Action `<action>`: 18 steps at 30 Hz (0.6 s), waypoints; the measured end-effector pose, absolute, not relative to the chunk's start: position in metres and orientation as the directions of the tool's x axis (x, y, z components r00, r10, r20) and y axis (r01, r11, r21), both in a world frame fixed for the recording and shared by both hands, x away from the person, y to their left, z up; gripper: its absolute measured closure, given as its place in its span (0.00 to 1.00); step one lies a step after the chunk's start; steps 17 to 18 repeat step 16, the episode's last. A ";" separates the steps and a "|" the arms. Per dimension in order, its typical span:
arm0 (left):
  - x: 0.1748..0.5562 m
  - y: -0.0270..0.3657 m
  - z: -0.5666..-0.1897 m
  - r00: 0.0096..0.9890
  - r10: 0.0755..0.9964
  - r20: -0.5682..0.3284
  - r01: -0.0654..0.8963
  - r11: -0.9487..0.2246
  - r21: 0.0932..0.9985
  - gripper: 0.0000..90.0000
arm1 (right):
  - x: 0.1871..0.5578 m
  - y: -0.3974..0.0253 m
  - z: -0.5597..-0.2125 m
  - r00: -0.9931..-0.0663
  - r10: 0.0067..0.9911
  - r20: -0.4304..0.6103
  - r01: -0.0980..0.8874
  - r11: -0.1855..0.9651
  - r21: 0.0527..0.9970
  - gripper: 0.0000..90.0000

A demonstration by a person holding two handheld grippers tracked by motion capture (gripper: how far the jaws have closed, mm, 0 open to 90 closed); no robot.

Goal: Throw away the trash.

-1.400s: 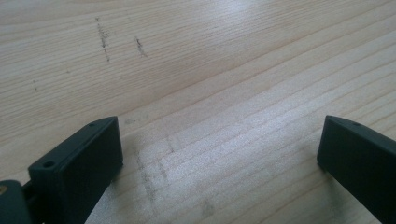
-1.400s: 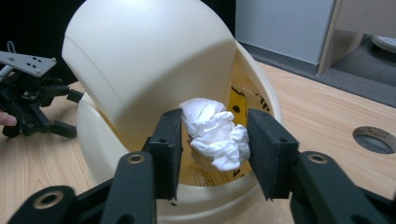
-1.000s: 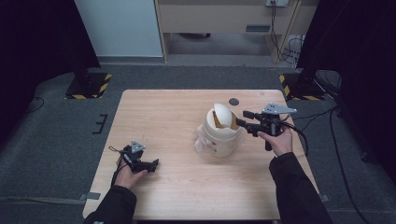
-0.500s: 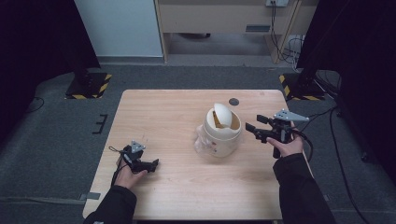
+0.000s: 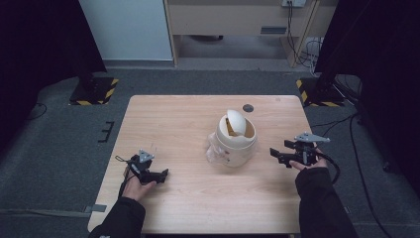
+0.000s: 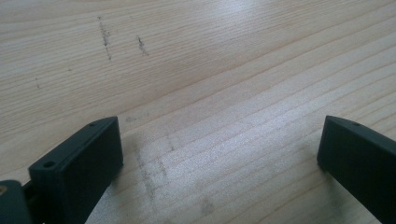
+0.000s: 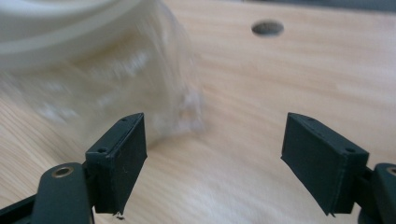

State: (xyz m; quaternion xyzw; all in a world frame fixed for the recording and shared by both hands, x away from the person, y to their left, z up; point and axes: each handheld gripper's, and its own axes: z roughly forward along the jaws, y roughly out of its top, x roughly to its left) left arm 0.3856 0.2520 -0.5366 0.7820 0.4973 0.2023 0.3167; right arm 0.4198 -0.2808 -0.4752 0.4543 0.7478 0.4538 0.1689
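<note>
beside cream bin [image 5: 233, 140], right claw [image 5: 275, 154] spread wide, empty

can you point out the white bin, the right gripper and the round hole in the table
white bin [image 5: 232, 144]: high view, on its cream outer wall below the rim.
right gripper [image 5: 275, 154]: high view, midway between its black fingertips.
round hole [image 7: 267, 28]: right gripper view, in the middle of the dark opening.

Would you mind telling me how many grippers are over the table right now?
2: the left gripper sits near the table's front left, the right gripper right of the white bin.
</note>
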 end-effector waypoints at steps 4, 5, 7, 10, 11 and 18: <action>0.386 0.252 -0.537 0.423 0.906 0.001 0.650 -0.304 0.697 0.00 | 0.419 -0.288 -0.492 -0.497 0.858 0.130 0.578 0.216 0.787 0.23; 0.385 0.252 -0.537 0.423 0.906 0.001 0.650 -0.304 0.696 0.00 | 0.418 -0.291 -0.497 -0.490 0.863 0.123 0.587 0.222 0.779 0.22; 0.385 0.252 -0.537 0.422 0.906 0.002 0.650 -0.304 0.696 0.00 | 0.418 -0.296 -0.504 -0.478 0.871 0.115 0.603 0.230 0.764 0.21; 0.385 0.252 -0.537 0.422 0.907 0.001 0.650 -0.304 0.696 0.00 | 0.419 -0.303 -0.512 -0.459 0.882 0.104 0.617 0.232 0.752 0.20; 0.385 0.252 -0.537 0.422 0.906 0.002 0.650 -0.304 0.696 0.00 | 0.419 -0.305 -0.515 -0.455 0.885 0.101 0.624 0.235 0.745 0.20; 0.385 0.252 -0.537 0.422 0.906 0.001 0.650 -0.304 0.697 0.00 | 0.421 -0.309 -0.527 -0.455 0.887 0.079 0.650 0.270 0.711 0.19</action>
